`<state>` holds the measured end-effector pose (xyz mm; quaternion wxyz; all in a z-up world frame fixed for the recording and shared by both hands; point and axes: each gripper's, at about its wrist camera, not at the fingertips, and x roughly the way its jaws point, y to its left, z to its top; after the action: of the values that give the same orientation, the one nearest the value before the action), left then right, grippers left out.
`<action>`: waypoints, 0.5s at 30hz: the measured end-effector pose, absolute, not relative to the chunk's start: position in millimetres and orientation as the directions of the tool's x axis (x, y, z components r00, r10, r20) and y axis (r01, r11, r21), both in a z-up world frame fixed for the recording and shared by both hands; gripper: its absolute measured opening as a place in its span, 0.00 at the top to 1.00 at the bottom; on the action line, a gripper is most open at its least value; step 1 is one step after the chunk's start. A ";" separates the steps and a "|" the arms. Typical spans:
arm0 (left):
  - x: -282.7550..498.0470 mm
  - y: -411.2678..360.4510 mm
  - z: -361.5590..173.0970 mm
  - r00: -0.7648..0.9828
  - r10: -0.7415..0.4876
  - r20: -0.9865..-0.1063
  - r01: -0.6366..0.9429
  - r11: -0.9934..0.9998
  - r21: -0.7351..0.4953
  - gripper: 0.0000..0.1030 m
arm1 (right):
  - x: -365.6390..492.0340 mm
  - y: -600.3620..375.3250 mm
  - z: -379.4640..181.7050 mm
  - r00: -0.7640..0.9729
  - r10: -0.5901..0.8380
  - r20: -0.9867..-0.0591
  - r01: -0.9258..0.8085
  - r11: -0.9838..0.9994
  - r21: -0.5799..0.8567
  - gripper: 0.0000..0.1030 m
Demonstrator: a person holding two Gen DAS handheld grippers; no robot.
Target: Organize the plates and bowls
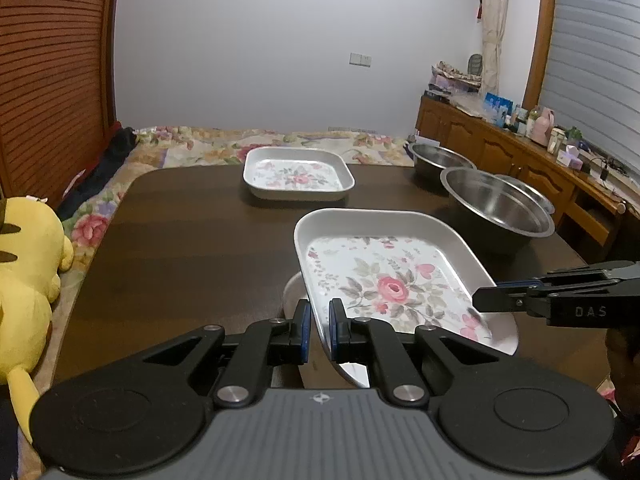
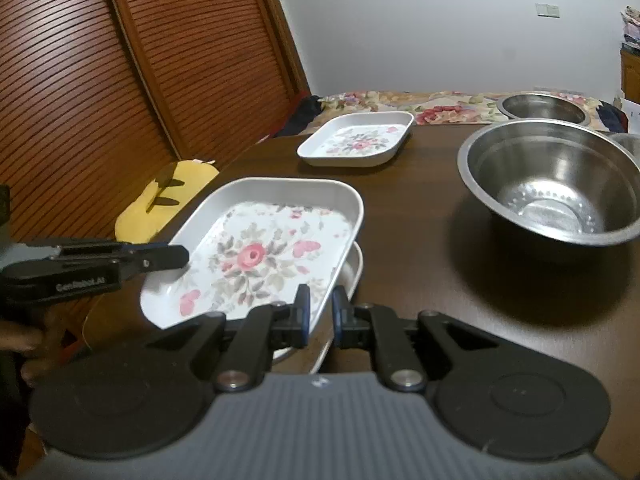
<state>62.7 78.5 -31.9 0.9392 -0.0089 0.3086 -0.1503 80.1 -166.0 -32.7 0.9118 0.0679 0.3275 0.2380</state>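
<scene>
We had the flowered plate up off the dark table, tipped a little, with one gripper on each side of it. Our left gripper pinched the thin rim at the near left edge, one pad inside the plate and one outside. Our right gripper pinched the rim on the other side the same way.

Right under it sat another white plate — we think that was where this one should go. A third flowered plate waited at the far end of the table, well apart. The big steel bowl and a smaller steel bowl stood off to the right.

The plate looked stiff, thin and light, like painted metal, so it would not bend. But the rim looked smooth and slippery — a small pinch could slide off. The rim seemed the only good place to hold it, one grip on each side, kept level.
</scene>
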 end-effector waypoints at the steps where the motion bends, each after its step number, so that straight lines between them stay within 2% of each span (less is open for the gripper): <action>1: 62.6 78.2 -33.9 0.762 -0.288 -0.581 0.277 0.955 -0.110 0.90 | 77.9 -166.3 -33.6 0.677 0.476 -0.562 -0.387 0.879 0.278 0.87; 15: 54.6 76.6 -43.1 0.757 -0.266 -0.597 0.264 0.960 -0.092 0.90 | 71.1 -165.0 -44.9 0.692 0.478 -0.542 -0.374 0.879 0.297 0.87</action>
<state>54.6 76.6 -43.1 0.9372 -0.0009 0.3187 -0.1414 71.1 -165.0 -44.9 0.9161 0.0820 0.3164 0.2324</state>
